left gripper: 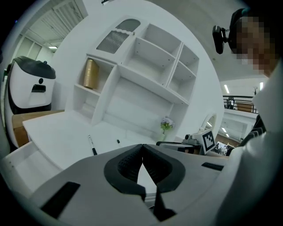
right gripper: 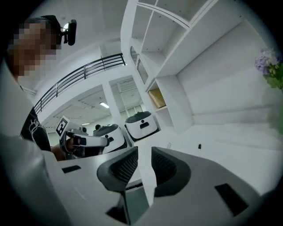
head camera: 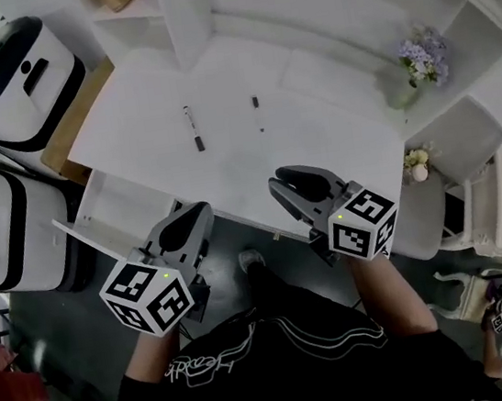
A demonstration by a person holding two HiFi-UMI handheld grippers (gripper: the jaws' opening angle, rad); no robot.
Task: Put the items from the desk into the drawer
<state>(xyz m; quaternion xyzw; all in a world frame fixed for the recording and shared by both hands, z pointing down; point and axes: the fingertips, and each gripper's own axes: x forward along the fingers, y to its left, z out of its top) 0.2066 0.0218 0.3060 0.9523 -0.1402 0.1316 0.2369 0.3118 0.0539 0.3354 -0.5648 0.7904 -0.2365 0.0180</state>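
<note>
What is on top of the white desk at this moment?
A black-tipped pen, a small dark item and a flower vase on the desk. The right gripper covers part of its near edge.

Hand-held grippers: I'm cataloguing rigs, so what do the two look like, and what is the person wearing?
Both the left hand-held gripper and right hand-held gripper have grey shells with black ribbed curved pads. Each carries a white cube of black square markers with a green light. The person wears a black top with white line print.
</note>
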